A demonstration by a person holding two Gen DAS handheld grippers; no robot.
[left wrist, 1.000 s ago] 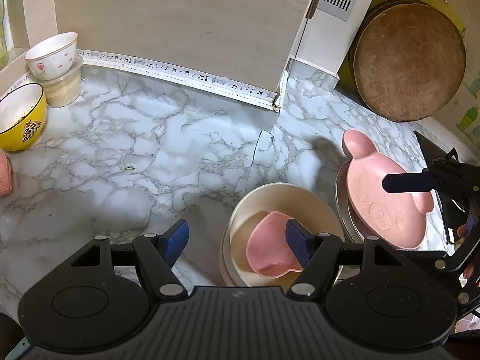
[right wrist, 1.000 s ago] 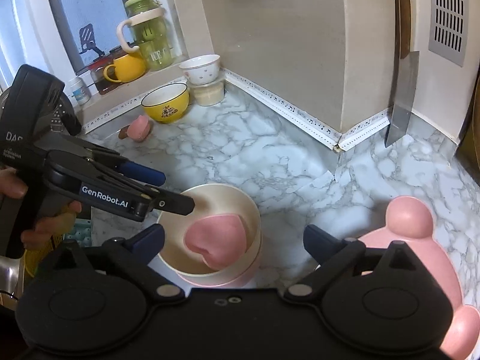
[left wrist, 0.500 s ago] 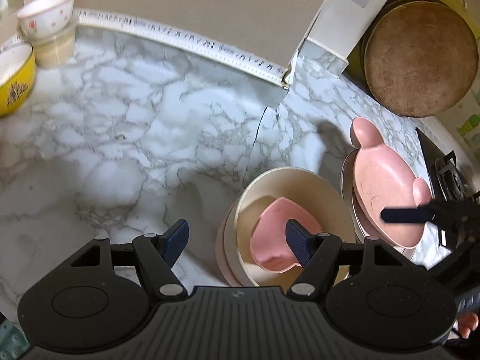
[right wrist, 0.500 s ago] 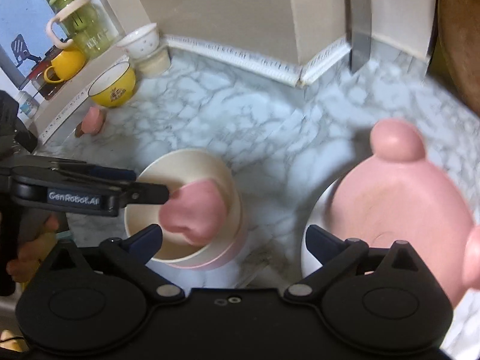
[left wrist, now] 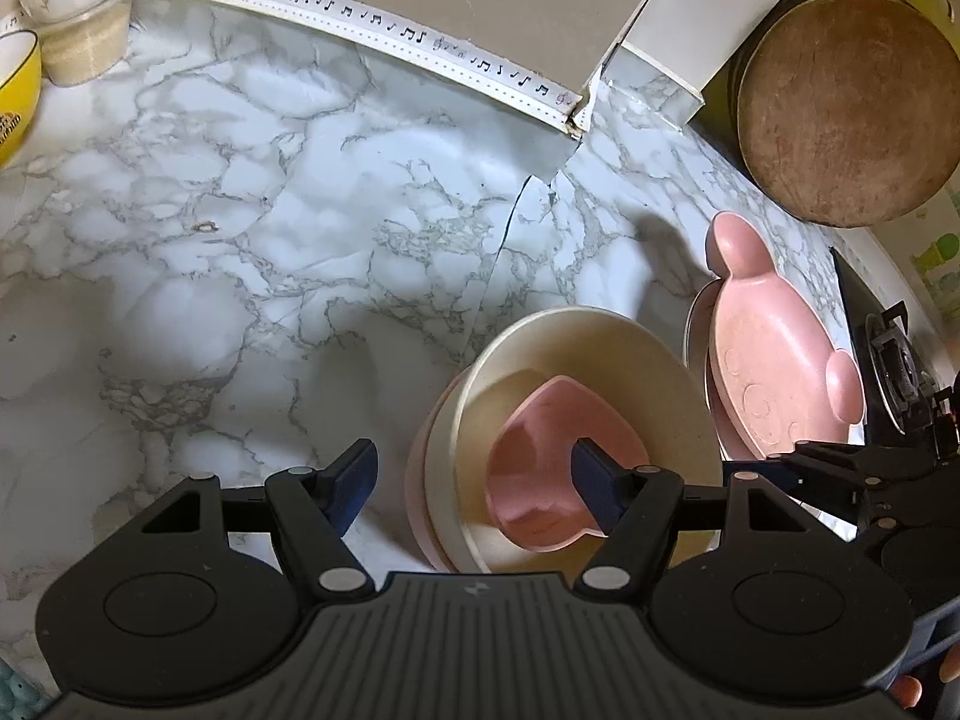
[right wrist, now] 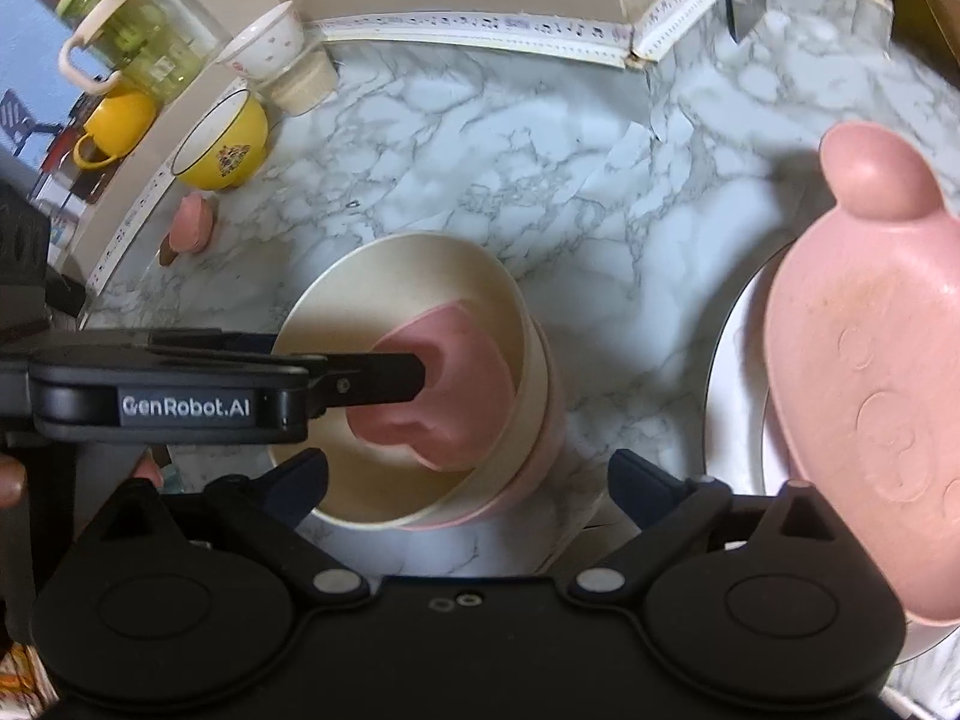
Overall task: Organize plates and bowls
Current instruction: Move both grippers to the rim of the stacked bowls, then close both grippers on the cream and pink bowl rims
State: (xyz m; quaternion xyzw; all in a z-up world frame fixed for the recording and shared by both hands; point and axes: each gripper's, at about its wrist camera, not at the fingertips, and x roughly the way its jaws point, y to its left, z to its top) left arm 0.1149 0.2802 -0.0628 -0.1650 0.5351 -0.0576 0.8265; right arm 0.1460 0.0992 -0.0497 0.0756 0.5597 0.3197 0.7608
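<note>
Left wrist view shows your table (left wrist: 252,252), a marble-patterned top with a seam and a music-note strip along the beige wall. Your left claw (left wrist: 474,483) stands open: one finger is inside the cream bowl (left wrist: 630,354), beside the pink heart dish (left wrist: 540,456) lying in it, the other outside, and no pad presses on either. Your right claw (right wrist: 465,480) is closing with nothing between its pads, above bare marble. Beside the bowl, a pink bear plate (right wrist: 870,372) rests on a white plate (right wrist: 735,372). A round wooden board (left wrist: 840,102) leans in the corner.
</note>
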